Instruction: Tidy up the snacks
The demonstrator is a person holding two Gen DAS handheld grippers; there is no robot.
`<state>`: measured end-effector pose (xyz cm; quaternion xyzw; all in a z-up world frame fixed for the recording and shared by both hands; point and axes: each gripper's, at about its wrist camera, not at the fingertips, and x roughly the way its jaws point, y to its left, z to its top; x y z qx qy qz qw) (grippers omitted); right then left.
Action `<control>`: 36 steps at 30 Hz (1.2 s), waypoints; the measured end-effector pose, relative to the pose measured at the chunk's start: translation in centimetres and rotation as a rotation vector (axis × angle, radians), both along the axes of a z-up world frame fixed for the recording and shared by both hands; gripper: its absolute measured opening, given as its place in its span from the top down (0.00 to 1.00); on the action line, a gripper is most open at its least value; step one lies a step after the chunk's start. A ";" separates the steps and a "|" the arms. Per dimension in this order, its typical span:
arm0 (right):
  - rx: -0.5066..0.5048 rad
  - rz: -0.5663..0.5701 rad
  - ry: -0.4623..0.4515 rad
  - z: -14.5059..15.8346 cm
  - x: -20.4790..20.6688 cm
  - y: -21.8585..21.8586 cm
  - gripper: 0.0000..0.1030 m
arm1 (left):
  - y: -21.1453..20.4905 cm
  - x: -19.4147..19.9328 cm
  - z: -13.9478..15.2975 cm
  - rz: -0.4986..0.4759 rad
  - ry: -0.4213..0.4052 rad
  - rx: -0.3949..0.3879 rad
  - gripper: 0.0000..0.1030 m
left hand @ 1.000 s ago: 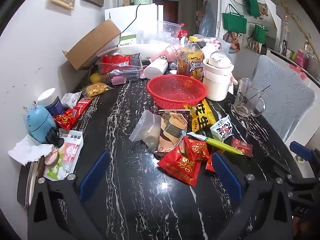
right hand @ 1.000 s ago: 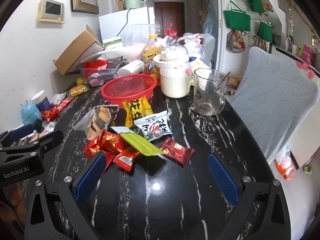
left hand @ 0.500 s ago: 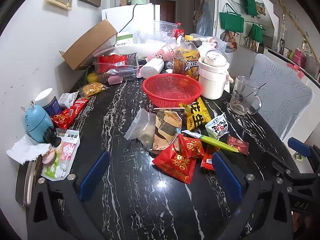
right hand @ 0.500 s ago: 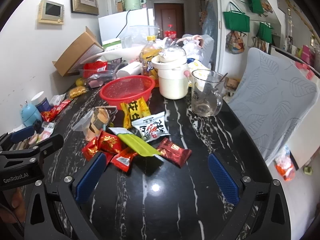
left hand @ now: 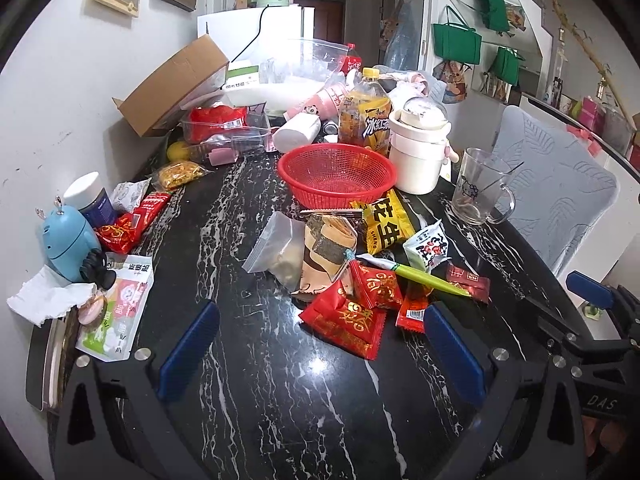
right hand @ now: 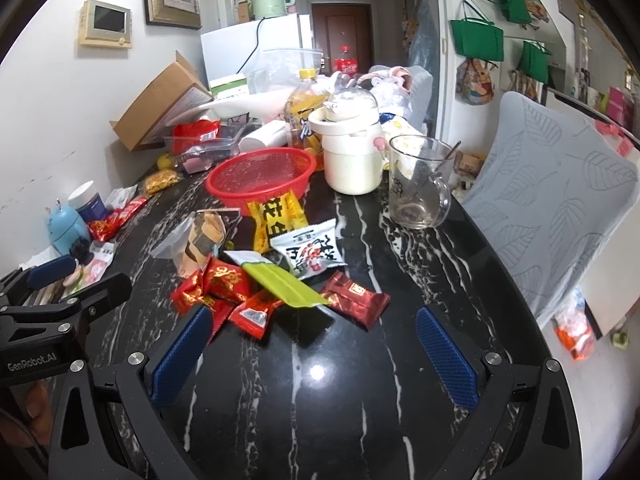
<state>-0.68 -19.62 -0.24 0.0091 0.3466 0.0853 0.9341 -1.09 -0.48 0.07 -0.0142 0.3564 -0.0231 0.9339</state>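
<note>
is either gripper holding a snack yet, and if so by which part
No, nothing is held. The left gripper and right gripper are both open above the bare black table, short of the snack pile.

The left gripper hangs over the black marble table with its blue-padded fingers spread wide and nothing between them. Just ahead lies a heap of snacks: a red foil packet, a green stick pack, a yellow peanut bag and a clear zip bag. Behind the heap stands a red mesh basket, empty. Part of the right gripper shows at the right edge.
</note>
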 end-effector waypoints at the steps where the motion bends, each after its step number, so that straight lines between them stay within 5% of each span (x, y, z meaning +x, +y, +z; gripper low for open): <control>1: 0.001 0.001 0.001 -0.1 0.0 0.0 0.00 | 0.0 0.0 0.0 0.000 -0.002 -0.001 0.00; 36: 0.027 0.022 0.012 -0.5 -0.1 0.4 0.00 | 0.4 -0.2 -0.2 -0.020 0.011 -0.038 0.00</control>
